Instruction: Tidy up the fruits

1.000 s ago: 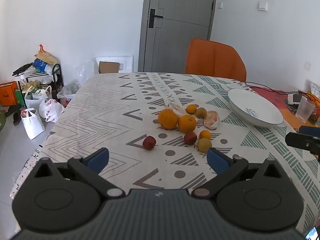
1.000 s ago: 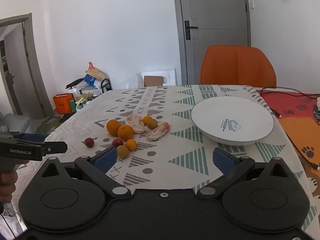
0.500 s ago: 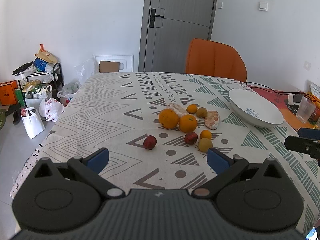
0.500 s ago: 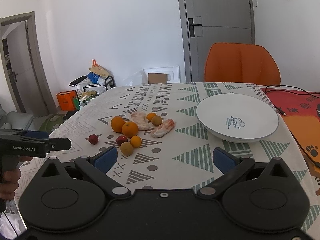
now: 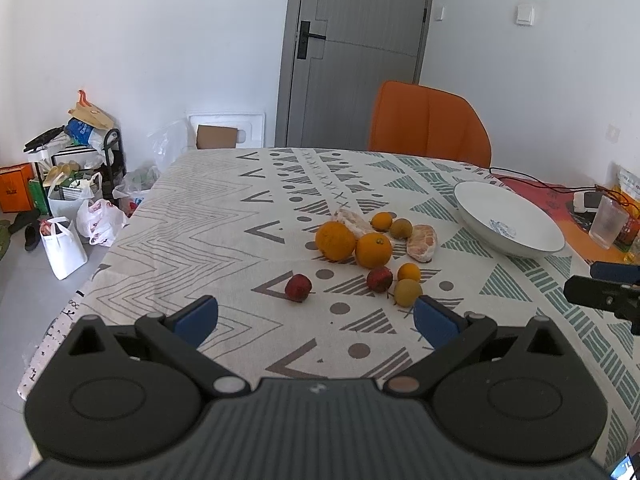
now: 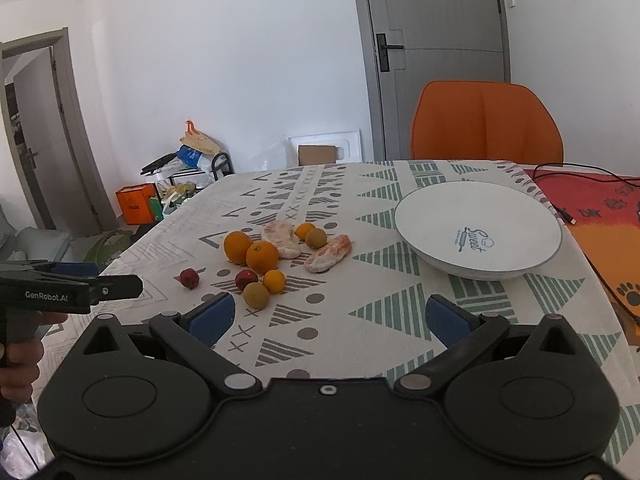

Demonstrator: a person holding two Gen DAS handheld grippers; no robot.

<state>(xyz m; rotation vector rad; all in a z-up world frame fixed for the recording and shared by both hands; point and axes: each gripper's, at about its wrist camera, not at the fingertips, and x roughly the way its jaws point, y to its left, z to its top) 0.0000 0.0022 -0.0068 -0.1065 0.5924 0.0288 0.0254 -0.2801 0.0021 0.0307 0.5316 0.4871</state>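
Observation:
Several fruits lie loose mid-table: two large oranges (image 5: 335, 240) (image 6: 262, 256), small oranges, two red fruits (image 5: 298, 287) (image 6: 189, 278), yellow-green fruits (image 5: 407, 292) (image 6: 256, 295) and peeled citrus pieces (image 5: 421, 242) (image 6: 328, 253). A white bowl (image 5: 532, 246) (image 6: 440, 216) stands empty to their right. My left gripper (image 5: 316, 318) is open and empty above the table, short of the fruits. My right gripper (image 6: 328, 318) is open and empty, nearer the bowl.
A patterned cloth covers the table (image 5: 224, 216). An orange chair (image 5: 428, 130) stands at the far side. A clear cup (image 5: 608, 226), cables and a red mat (image 6: 600, 204) lie at the right. Bags and clutter (image 5: 68, 200) sit on the floor at left.
Both grippers have drifted slightly forward toward the table, so fruits and bowl look a little nearer. Both stay open and empty.

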